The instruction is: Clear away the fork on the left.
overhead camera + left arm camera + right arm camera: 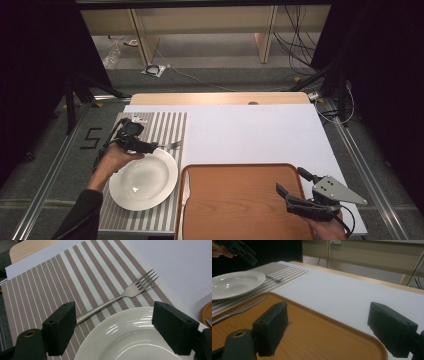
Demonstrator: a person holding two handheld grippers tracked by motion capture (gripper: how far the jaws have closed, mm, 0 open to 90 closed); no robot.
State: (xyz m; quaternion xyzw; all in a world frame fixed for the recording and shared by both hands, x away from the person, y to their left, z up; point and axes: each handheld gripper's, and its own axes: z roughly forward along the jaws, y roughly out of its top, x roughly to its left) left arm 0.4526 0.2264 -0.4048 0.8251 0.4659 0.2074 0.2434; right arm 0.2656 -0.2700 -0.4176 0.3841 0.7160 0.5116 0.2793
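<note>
— How is the left gripper (pixel 150 146) seen?

— It is held wide open above the striped mat (pixel 165 125), at the far rim of the plate (pixel 143 179). Nothing is gripped. In the left gripper view the fork (pixel 120 297) is seen lying flat on the mat between the jaws (farther along, not touched), its handle end near the left jaw and its tines pointed away toward the mat's edge. The handle is laid just beside the plate's rim.

— And the right gripper (pixel 295 185)?

— It is held open too, with nothing between the jaws. It is poised over the near right corner of the tray (pixel 240 200), well apart from the fork.

— Is anything found on the tray?

— A knife (pixel 239 308) is seen at its left edge (the end nearest the plate), lying flat.
</note>
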